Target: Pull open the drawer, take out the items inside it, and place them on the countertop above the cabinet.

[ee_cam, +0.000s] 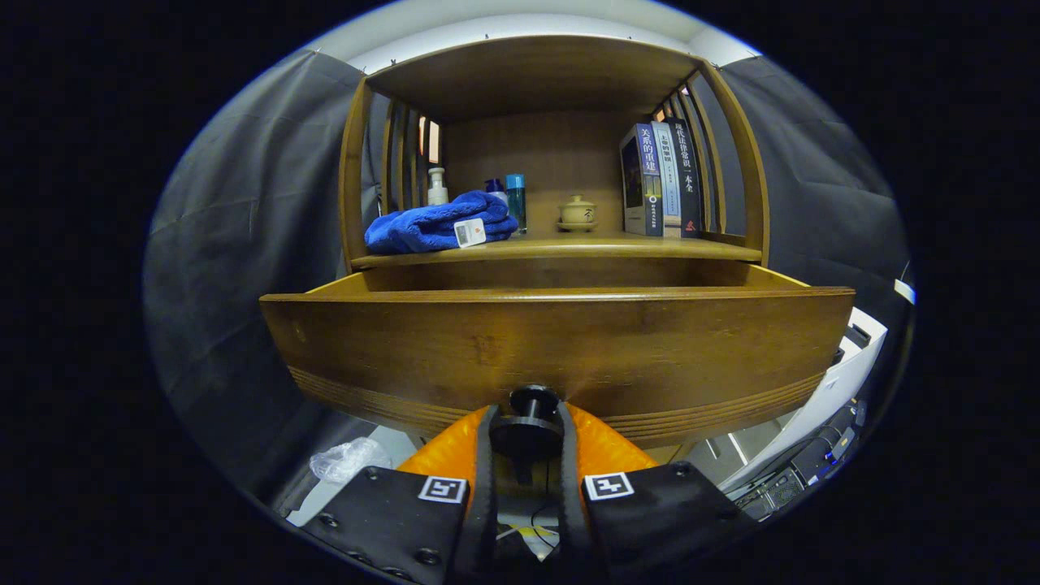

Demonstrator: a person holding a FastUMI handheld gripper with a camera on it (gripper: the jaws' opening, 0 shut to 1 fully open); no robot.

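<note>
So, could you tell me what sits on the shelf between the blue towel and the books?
A small lidded teacup stands between the towel and books.

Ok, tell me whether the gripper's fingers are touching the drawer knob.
Touching: the gripper view shows the gripper with both fingers pressed against the sides of the drawer knob.

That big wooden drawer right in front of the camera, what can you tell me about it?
The drawer looks like brown varnished wood, with a broad curved front and a band of fine grooves along its lower edge. It is pulled part way out of the cabinet, below the countertop; its top rim and side walls show, but what lies inside is hidden. A dark round knob sits low in the middle of the front. The claw has both fingers closed on that knob.
</note>
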